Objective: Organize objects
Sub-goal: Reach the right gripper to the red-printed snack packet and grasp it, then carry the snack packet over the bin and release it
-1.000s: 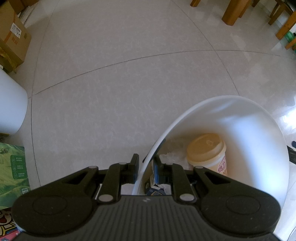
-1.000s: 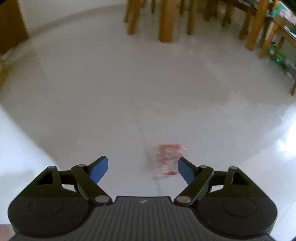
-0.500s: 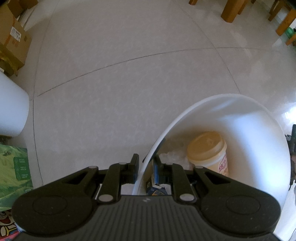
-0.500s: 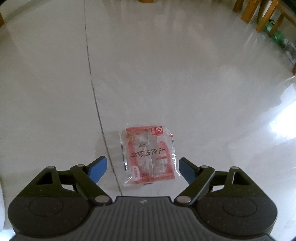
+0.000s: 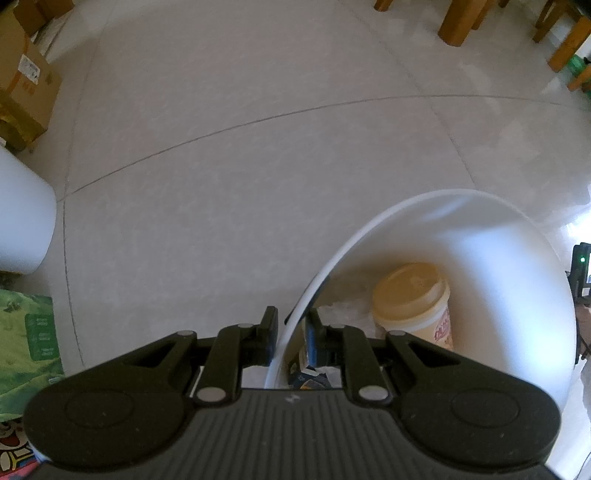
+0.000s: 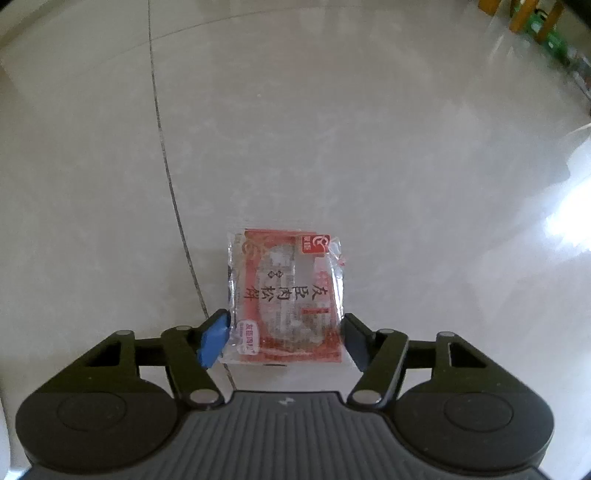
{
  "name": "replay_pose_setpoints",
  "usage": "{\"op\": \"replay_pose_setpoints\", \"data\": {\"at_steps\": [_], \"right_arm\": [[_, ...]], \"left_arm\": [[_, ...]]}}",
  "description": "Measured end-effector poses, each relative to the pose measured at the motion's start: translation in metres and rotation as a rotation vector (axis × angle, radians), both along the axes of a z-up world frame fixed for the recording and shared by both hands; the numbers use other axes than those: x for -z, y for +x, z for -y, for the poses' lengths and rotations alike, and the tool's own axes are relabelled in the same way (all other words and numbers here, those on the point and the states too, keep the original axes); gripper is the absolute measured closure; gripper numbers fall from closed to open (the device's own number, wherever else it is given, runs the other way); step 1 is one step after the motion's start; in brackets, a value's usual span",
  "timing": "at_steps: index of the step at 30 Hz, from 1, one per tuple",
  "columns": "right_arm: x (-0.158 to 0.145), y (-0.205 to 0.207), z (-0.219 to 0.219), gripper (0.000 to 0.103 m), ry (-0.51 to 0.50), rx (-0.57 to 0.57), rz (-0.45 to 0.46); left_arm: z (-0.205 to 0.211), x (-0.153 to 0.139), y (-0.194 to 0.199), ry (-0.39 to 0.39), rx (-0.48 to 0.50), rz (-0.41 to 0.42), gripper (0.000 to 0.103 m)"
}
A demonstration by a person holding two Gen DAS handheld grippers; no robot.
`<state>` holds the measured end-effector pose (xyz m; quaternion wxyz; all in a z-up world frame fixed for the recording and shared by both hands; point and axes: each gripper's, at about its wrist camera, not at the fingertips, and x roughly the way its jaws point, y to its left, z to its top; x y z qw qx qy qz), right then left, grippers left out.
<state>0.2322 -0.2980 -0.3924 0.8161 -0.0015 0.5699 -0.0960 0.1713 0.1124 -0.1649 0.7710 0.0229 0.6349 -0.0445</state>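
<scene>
In the left wrist view my left gripper (image 5: 291, 326) is shut on the rim of a white bucket (image 5: 498, 236) and holds it above the tiled floor. Inside the bucket are a cup with a tan lid (image 5: 412, 295), crumpled clear wrapping and a dark packet. In the right wrist view a red and clear snack packet (image 6: 286, 295) lies flat on the floor. My right gripper (image 6: 284, 332) is open, low over it, with one finger at each side of the packet's near end.
A cardboard box (image 5: 26, 85) and a white cylinder (image 5: 22, 218) stand at the left. A green printed bag (image 5: 26, 339) lies at the lower left. Wooden furniture legs (image 5: 461, 18) stand at the far right. A grout line (image 6: 166, 162) runs left of the packet.
My right gripper has dropped toward the floor and closed in on the snack packet, which now sits between its fingers. My left gripper still holds the bucket and has shifted slightly.
</scene>
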Motion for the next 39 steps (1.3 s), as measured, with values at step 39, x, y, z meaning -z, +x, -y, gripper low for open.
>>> {"op": "replay_pose_setpoints", "data": {"at_steps": [39], "right_arm": [[-0.281, -0.113, -0.236, 0.035, 0.152, -0.663, 0.175]], "left_arm": [[-0.006, 0.002, 0.006, -0.013, -0.033, -0.032, 0.089]]}}
